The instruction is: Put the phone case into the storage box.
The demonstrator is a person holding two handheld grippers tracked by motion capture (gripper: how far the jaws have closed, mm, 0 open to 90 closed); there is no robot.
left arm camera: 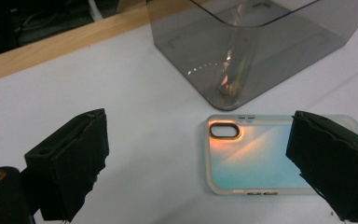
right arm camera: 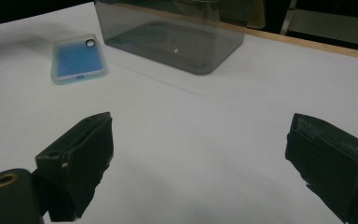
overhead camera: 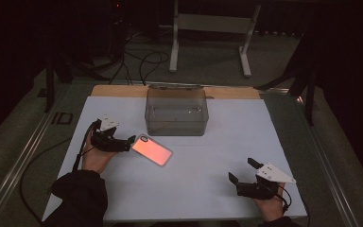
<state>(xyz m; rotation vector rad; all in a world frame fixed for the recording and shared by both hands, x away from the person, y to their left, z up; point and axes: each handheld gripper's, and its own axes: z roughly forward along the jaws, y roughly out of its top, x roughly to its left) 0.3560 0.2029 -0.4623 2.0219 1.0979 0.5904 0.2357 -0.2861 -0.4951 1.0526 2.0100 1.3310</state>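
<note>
Smoky plastic bin point(overhead camera: 176, 113) empty; phone case point(overhead camera: 152, 150) lies beside.

No readable text, label, brand or number is showing anywhere, neither on the phone case point(left arm camera: 254, 156) nor on the smoky plastic bin point(overhead camera: 176, 111).

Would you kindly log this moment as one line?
left claw: open, at phone case | right claw: open, idle | clear bin: empty
</note>
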